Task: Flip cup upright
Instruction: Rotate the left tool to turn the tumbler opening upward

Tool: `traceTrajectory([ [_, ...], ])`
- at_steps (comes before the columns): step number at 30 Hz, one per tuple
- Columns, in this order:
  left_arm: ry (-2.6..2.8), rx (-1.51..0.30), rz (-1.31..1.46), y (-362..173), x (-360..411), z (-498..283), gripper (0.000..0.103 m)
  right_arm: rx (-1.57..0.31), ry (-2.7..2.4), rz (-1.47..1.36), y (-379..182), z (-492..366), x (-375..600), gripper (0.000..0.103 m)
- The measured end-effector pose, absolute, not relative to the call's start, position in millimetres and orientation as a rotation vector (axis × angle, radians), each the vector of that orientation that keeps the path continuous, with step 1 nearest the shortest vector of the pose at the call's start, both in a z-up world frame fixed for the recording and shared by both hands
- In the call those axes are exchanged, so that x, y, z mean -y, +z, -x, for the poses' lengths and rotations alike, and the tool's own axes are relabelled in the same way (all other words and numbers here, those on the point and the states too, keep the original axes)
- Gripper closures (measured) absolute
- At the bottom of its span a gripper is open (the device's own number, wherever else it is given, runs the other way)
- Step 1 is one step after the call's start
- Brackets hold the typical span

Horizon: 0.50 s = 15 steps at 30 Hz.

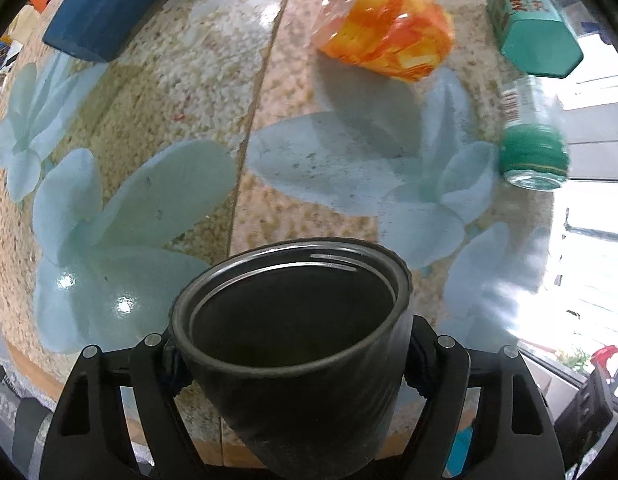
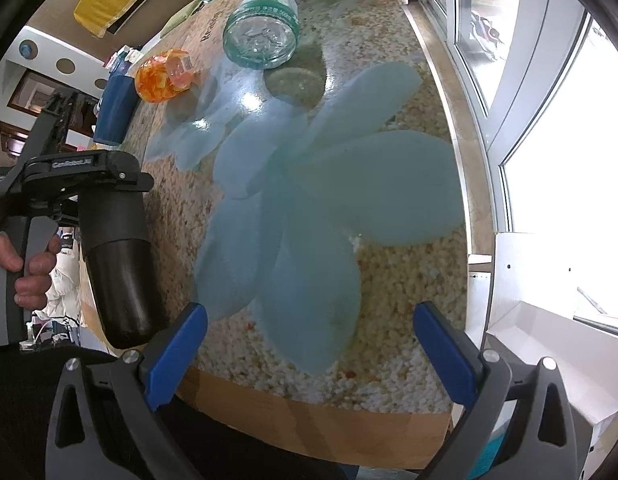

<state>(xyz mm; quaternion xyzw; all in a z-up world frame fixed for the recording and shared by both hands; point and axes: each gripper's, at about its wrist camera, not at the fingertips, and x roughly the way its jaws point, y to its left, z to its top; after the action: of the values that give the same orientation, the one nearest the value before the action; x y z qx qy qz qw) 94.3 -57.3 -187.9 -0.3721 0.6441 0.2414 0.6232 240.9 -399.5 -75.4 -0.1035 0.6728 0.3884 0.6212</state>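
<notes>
A black cup (image 1: 293,352) is clamped between the fingers of my left gripper (image 1: 291,364), its open mouth facing the camera, held in the air above the table's near edge. In the right wrist view the same cup (image 2: 121,264) hangs at the left, mouth end in the left gripper (image 2: 89,176) and base pointing down, off the table's edge. My right gripper (image 2: 313,352) with blue pads (image 2: 177,356) is open and empty above the table's near edge.
The table (image 2: 389,272) has a pebble and blue flower pattern. On it lie an orange wrapped jar (image 1: 385,28), a green box (image 1: 533,24), a clear bottle with green cap (image 1: 533,140) and a blue block (image 1: 109,4). A window runs along the right (image 2: 549,120).
</notes>
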Motion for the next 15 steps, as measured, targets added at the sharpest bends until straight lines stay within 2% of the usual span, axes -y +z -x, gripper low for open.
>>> traceTrajectory([
  [15,0.499,-1.285,0.690,-113,63,-99,0.021,-1.530,0.884,0.226,-70,-231,397,0.000],
])
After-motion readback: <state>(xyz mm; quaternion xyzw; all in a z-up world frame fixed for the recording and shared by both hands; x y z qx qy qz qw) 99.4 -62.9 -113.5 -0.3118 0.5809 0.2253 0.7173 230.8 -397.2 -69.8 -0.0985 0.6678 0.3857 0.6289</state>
